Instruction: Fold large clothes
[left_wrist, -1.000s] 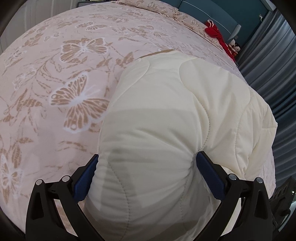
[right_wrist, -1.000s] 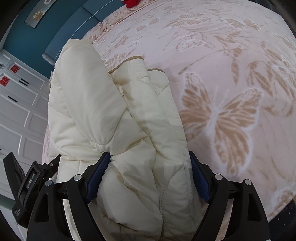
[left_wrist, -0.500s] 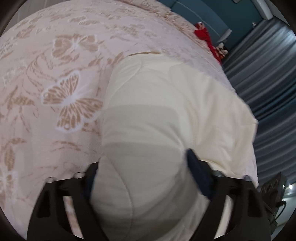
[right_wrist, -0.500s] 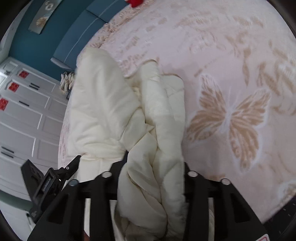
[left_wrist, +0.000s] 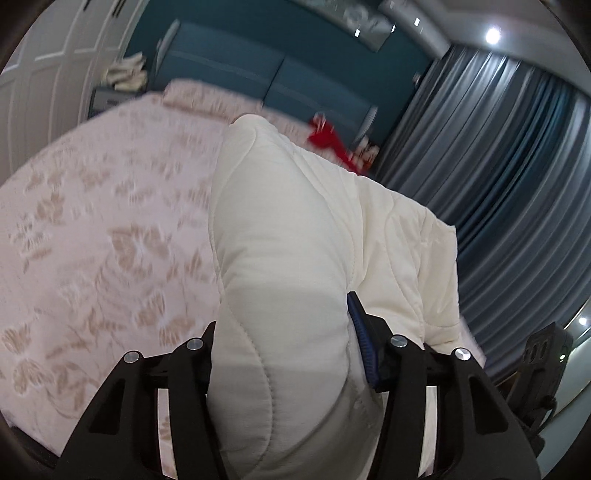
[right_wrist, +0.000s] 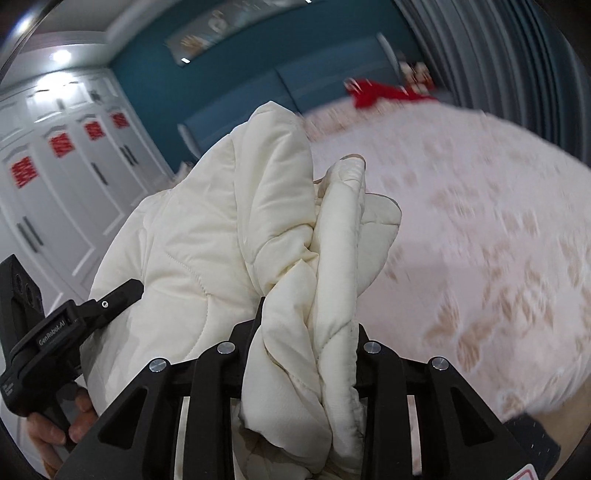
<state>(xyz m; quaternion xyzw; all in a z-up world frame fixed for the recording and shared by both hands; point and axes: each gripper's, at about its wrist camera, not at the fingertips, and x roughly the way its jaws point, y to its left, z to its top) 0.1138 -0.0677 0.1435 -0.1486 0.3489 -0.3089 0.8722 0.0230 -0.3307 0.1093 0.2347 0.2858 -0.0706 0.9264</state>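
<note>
My left claw (left_wrist: 284, 325) and right claw (right_wrist: 306, 325) have just been closing and now pinch the cream quilt (left_wrist: 317, 229) mid-frame, lifted above the bed (left_wrist: 92, 240); its bulky padding could slip free

My left wrist view: close behind quilt (left_wrist: 295, 236), facing bed (left_wrist: 92, 229), headboard (left_wrist: 258, 77), curtains (left_wrist: 517, 166). My right wrist view: equally close, facing wardrobe (right_wrist: 55, 177). Shared: quilt, bed, headboard.

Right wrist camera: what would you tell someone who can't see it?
The right hand-held gripper pinches a bunched cream quilt, lifted above a pink bed with a butterfly pattern. White wardrobes and a teal wall are behind it.
</note>
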